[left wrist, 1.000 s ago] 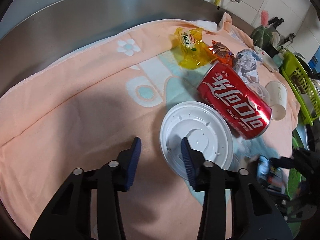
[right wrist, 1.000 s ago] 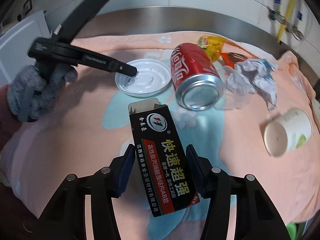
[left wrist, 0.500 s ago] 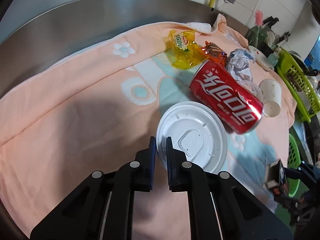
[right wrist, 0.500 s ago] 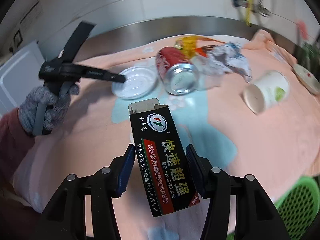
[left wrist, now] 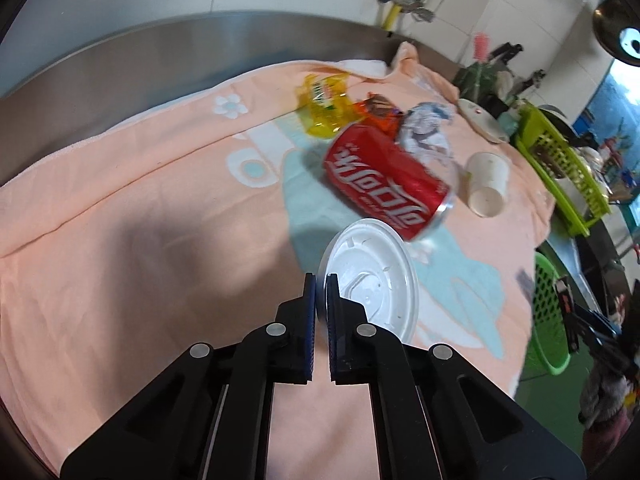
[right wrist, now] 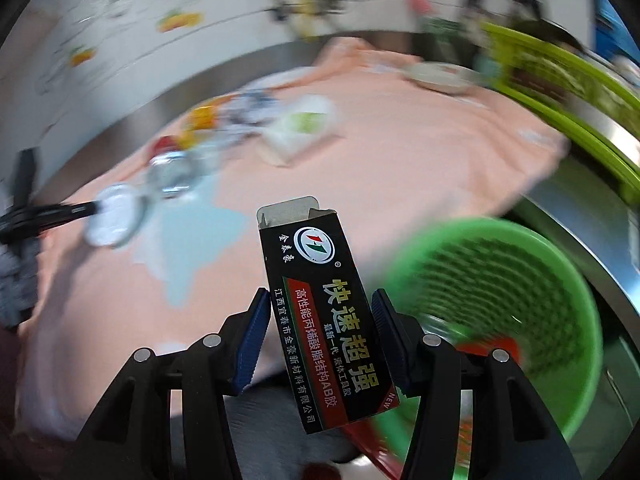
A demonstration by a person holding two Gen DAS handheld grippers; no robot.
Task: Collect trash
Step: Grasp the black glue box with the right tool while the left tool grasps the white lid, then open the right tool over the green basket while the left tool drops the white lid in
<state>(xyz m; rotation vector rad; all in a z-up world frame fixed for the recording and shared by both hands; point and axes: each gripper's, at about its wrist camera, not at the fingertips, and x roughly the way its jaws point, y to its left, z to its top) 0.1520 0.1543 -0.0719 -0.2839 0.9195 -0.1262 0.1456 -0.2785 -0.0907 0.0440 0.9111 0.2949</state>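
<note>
— Over the pink towel (left wrist: 120, 216), what does your left claw (left wrist: 320, 286) hold?
— It pinches the white lid's (left wrist: 372, 284) rim, just below the red can (left wrist: 384, 184).
— And the right view?
— My right claw (right wrist: 322, 308) grips the black box (right wrist: 326, 320) beside the green basket (right wrist: 516, 240).

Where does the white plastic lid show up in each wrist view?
Left wrist: white plastic lid sits center-low, its edge pinched in the left gripper, just below the red can.
Right wrist: small and blurred at far left, at the tip of the left gripper.
Shared landmark: the white paper cup lying on the pink towel.
</note>
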